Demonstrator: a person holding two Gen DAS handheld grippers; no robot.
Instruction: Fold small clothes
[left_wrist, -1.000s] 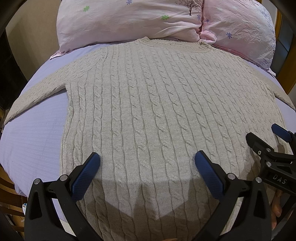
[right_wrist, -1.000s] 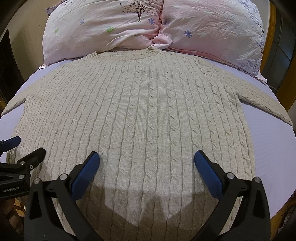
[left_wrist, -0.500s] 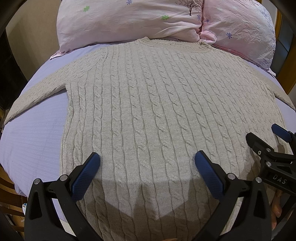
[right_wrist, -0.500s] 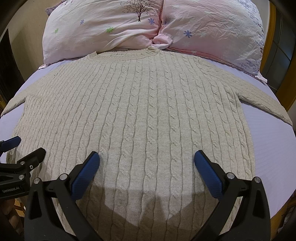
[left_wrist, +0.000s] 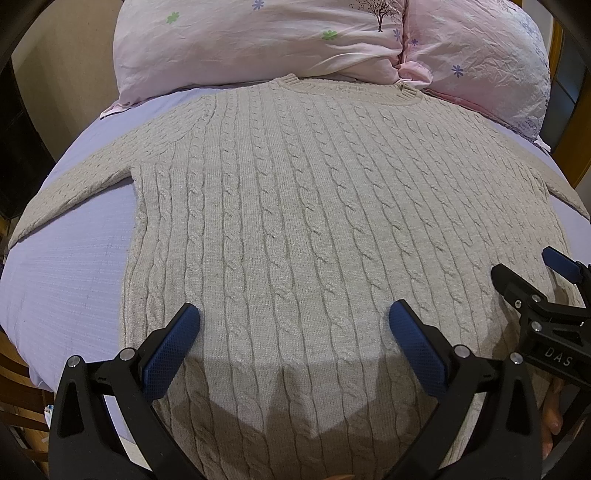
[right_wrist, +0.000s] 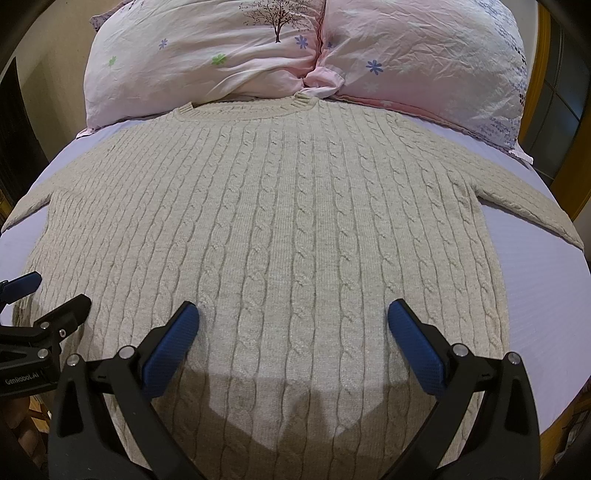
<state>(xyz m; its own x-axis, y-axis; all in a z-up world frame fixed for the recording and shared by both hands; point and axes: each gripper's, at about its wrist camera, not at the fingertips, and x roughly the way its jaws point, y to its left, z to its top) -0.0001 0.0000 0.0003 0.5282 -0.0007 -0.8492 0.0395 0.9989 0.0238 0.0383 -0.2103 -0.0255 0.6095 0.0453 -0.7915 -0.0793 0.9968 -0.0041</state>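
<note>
Sweater (left_wrist: 325, 229): 1, beige cable-knit, with 2 sleeves, one to each side (left sleeve (left_wrist: 85, 184), right sleeve (right_wrist: 528, 206)) and 1 ribbed neckband (right_wrist: 247, 110).

Pillows: 2, pink with flower print, side by side at the head of the bed: left pillow (right_wrist: 199, 62), right pillow (right_wrist: 432, 62). Tree motif (right_wrist: 277, 18): 1, on the left pillow.

Bed sheet (left_wrist: 66, 280): 1, lavender.

Tools: 2, the left tool (left_wrist: 293, 332) and the right tool (right_wrist: 293, 332). Each carries 2 fingers with blue pads, 4 pads in all; one pad of the left (left_wrist: 170, 350), one of the right (right_wrist: 417, 350).
</note>
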